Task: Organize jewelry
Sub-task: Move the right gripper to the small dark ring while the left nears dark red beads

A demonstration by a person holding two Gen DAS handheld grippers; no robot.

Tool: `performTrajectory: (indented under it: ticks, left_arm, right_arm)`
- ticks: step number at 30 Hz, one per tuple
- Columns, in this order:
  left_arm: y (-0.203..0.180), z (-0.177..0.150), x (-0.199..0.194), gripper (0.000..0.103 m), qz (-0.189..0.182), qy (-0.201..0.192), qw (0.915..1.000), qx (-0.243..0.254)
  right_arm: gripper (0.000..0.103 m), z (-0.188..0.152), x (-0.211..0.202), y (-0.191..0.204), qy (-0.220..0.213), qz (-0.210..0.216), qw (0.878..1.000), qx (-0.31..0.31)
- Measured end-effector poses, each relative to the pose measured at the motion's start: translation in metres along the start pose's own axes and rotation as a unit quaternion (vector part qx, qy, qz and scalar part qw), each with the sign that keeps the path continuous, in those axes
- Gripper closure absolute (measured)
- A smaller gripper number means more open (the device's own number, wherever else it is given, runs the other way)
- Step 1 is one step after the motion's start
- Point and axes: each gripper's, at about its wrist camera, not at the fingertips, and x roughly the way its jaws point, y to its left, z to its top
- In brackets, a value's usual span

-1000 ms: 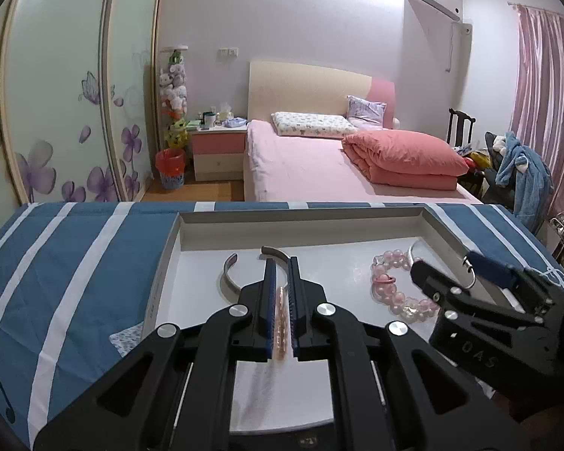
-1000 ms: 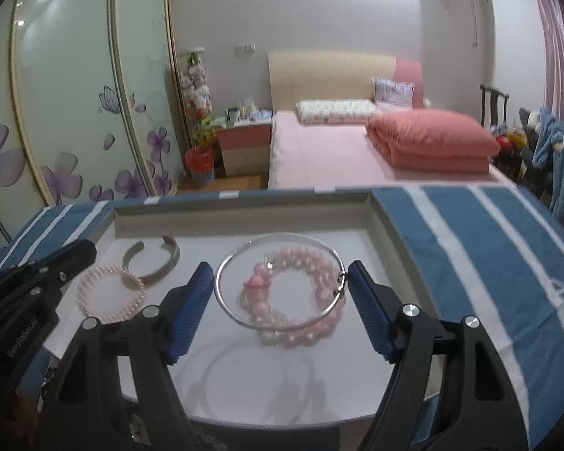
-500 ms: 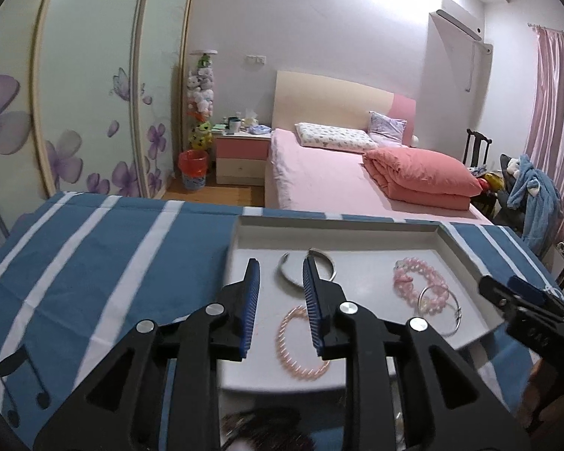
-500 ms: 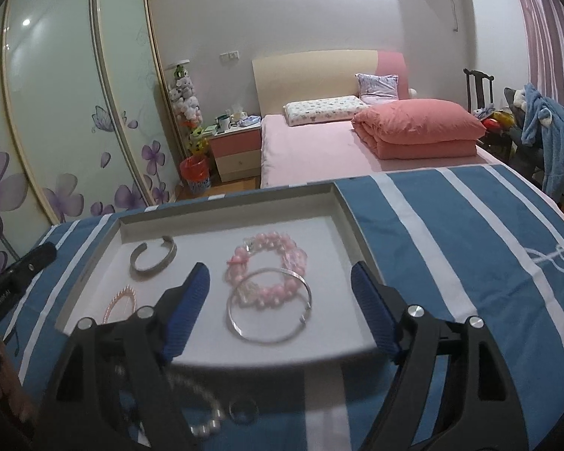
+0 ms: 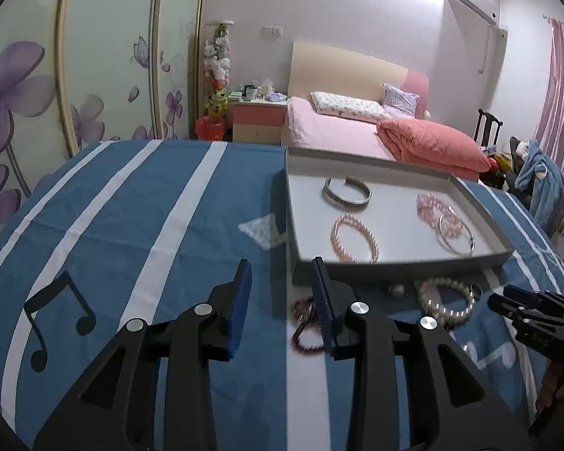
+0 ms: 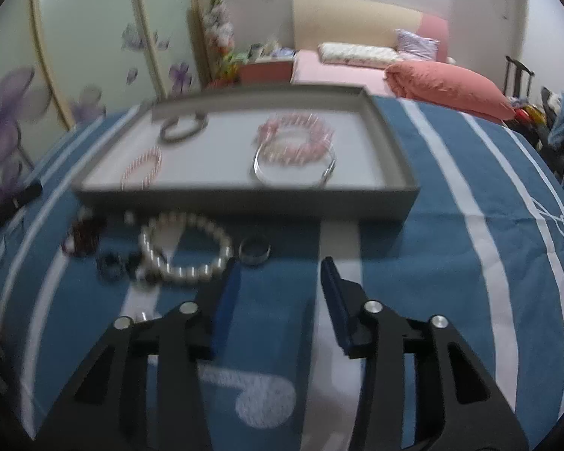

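Note:
A grey tray (image 5: pixel 481 203) (image 6: pixel 391 143) holds a metal cuff (image 5: pixel 346 191) (image 6: pixel 182 127), a thin pink bead bracelet (image 5: pixel 354 237) (image 6: pixel 142 165), a chunky pink bead bracelet (image 5: pixel 434 205) (image 6: pixel 295 131) and a silver bangle (image 5: pixel 455 231) (image 6: pixel 293 167). In front of the tray lie a white pearl bracelet (image 5: pixel 447 302) (image 6: pixel 186 248), a dark red bead bracelet (image 5: pixel 306 325) (image 6: pixel 82 235), a dark ring (image 6: pixel 255 251) and small dark pieces (image 6: pixel 111 263). My left gripper (image 5: pixel 280 291) is open and empty above the cloth. My right gripper (image 6: pixel 280 282) (image 5: pixel 534 310) is open and empty, near the pearl bracelet.
The table has a blue cloth with white stripes (image 5: pixel 131 206) and a note print (image 5: pixel 56 319). A small clear bag (image 5: pixel 261 231) lies left of the tray. A bed (image 5: pixel 357 127) and wardrobe doors (image 5: pixel 94 75) stand beyond the table.
Both grippers let go of bracelets in the tray, opened and drew back towards the near edge. The loose jewelry in front of the tray has come into view.

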Motion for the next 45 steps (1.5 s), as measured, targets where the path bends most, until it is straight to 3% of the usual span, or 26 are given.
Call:
performTrajectory:
  ticks: [5,15,17,20,26,30,37,45]
  left_arm:
    - [0.003,-0.004,-0.004,0.066,-0.002,0.004,1.0000,0.002]
    - [-0.001,-0.014,-0.002,0.061,-0.010,0.019,0.9997,0.014]
    - [-0.002,-0.016,0.000,0.060,-0.011,0.022,0.9995,0.017]
    - [-0.006,-0.017,0.001,0.060,-0.015,0.029,0.9992,0.023]
    - [-0.017,-0.019,0.007,0.045,-0.027,0.045,0.9978,0.041]
    - [-0.033,-0.021,0.020,0.035,-0.030,0.067,0.9948,0.070]
    - [-0.039,-0.022,0.042,0.032,-0.017,0.103,0.9911,0.083]
    - [-0.038,-0.019,0.052,0.030,-0.010,0.115,0.9905,0.074]
  right_arm:
    - [0.068,-0.003,0.007,0.012,0.013,-0.009,1.000,-0.018]
    - [0.068,0.013,0.020,0.017,0.013,-0.014,0.999,-0.028]
    - [0.081,0.014,0.021,0.017,0.012,-0.010,0.999,-0.030]
    - [0.081,0.013,0.020,0.016,0.012,-0.014,0.999,-0.027]
    - [0.081,0.009,0.013,-0.018,0.010,-0.058,0.998,0.028]
    - [0.081,0.005,0.011,-0.031,0.009,-0.063,0.997,0.042]
    - [0.081,0.006,0.013,-0.031,0.009,-0.062,0.997,0.040]
    - [0.081,0.005,0.013,-0.031,0.009,-0.062,0.997,0.040]
